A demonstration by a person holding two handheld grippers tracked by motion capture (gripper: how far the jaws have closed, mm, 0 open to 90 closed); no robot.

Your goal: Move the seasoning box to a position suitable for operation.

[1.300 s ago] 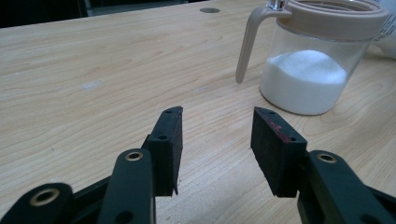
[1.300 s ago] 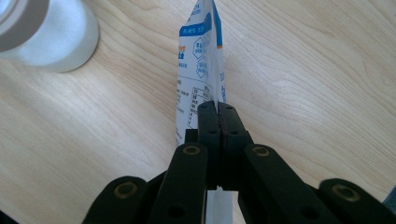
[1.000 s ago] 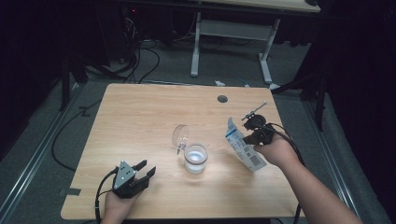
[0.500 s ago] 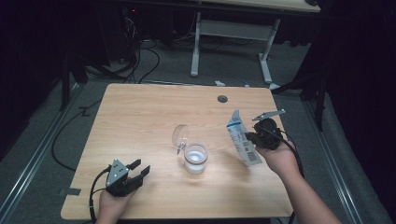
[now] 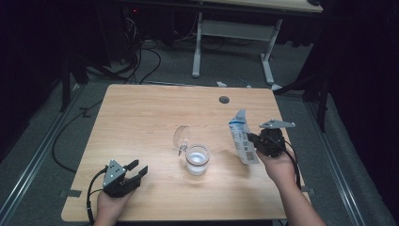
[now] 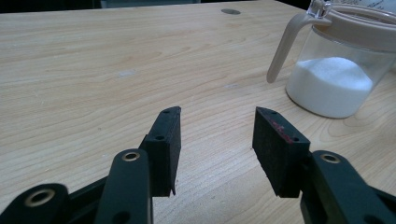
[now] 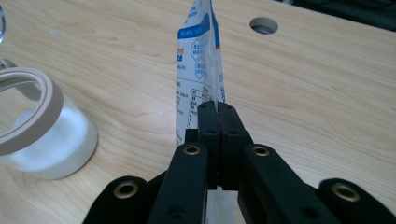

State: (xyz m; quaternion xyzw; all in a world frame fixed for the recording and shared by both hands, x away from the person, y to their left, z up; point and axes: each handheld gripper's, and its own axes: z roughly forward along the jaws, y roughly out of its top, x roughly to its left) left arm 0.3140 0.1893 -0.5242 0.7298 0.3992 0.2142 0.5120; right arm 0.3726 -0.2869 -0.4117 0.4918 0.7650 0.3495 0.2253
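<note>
High view: one jar (image 5: pixel 196 160), one pouch (image 5: pixel 243 137) pinched by right gripper (image 5: pixel 258 142); left gripper (image 5: pixel 136 171) spread, empty.

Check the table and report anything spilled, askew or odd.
Nothing looks spilled on the wooden table. The glass jar of white powder stands upright with its hinged lid flipped open. The right gripper pinches a white-and-blue pouch, held tilted. The left gripper is open.
</note>
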